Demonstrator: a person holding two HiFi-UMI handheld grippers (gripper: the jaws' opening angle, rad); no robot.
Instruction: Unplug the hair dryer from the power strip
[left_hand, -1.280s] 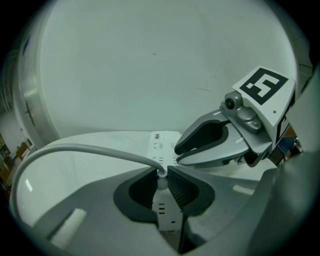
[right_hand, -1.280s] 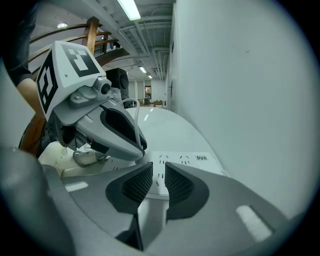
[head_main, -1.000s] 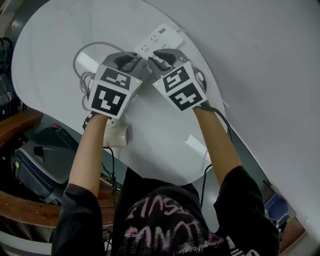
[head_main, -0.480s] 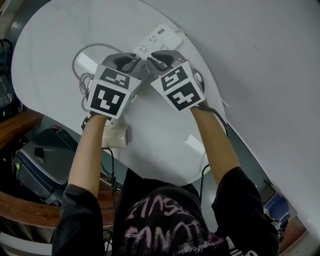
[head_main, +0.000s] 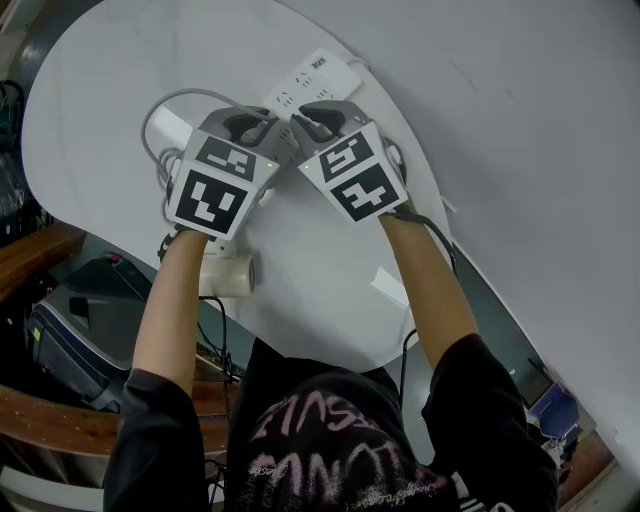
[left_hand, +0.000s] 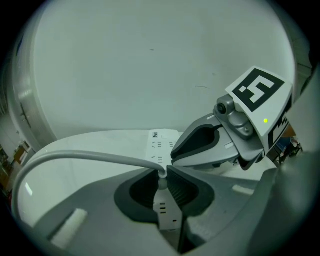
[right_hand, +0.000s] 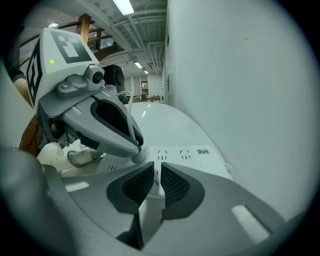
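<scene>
**Ann:** Both tools crept a shade up and left across the table (head_main: 100, 90) in that last second, and the power strip (head_main: 318, 72) went a touch with them.

**Bo:** What did the left one have?

**Ann:** The left tool (left_hand: 163, 175) was clamped on the white plug (left_hand: 161, 184), right where the grey cord (left_hand: 80, 156) ran into it. I couldn't tell whether the plug was out of its socket.

**Bo:** And the right?

**Ann:** The right tool (right_hand: 156, 172) had its jaws all but together, just a slit between them with nothing in it. It sat over the strip's face, tip to tip with the left tool.

**Bo:** The dryer?

**Ann:** The hair dryer (head_main: 228, 272) lay at the table's near edge under the left forearm, well apart from the strip. Its cord looped out to the left.
</scene>
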